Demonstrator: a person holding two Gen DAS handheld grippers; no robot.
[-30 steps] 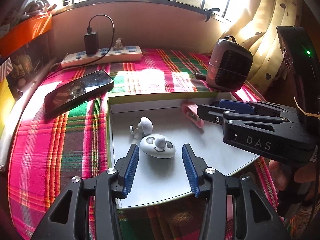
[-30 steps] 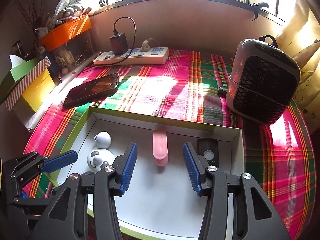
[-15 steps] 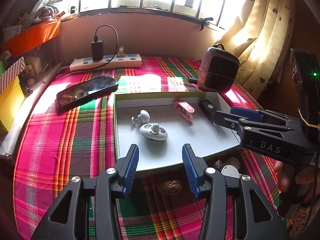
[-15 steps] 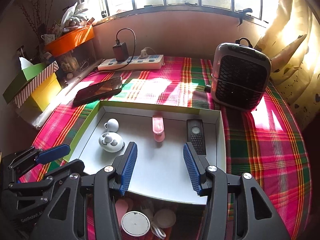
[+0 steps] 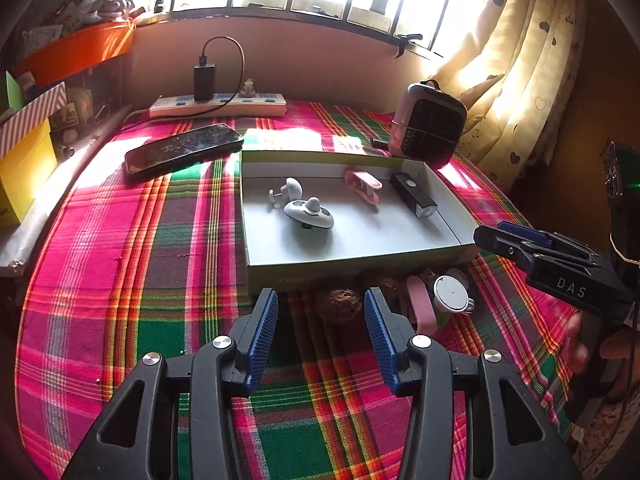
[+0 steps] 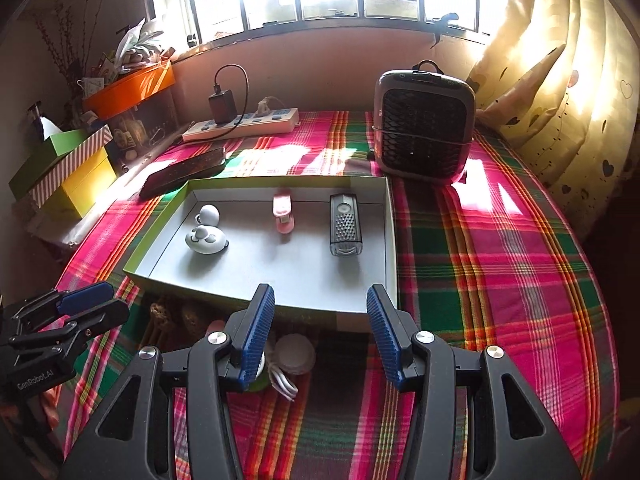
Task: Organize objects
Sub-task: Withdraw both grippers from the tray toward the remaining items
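From bare plaid cloth [image 5: 120, 280] at the left, past the tray's [image 5: 360, 258] near wall fronting small clutter [image 5: 450, 292], both the left gripper [image 5: 320, 340] and right gripper [image 6: 320, 334], jaws apart and empty, have drawn back from over the tray, where the white toy [image 6: 206, 240], pink clip [image 6: 283, 212] and black light [image 6: 345, 226] lie.

Open hand-held gripper over a plaid-covered desk with a shallow box

The right hand-held gripper [image 6: 320, 332] fills the lower frame, blue pads apart with nothing between them, above the near edge of a grey box [image 6: 344, 276]. In the box lie a white round toy [image 6: 206, 240] at left, a pink clip [image 6: 283, 214] in the middle and a dark remote [image 6: 345, 226] at right. A white cable [image 6: 282, 384] and a round beige lid [image 6: 294, 354] lie below the box. The left hand-held gripper [image 6: 86, 304] enters at lower left. A fan heater [image 6: 424, 132] stands upper right, a phone [image 6: 184, 170] and power strip [image 6: 244, 125] upper left.
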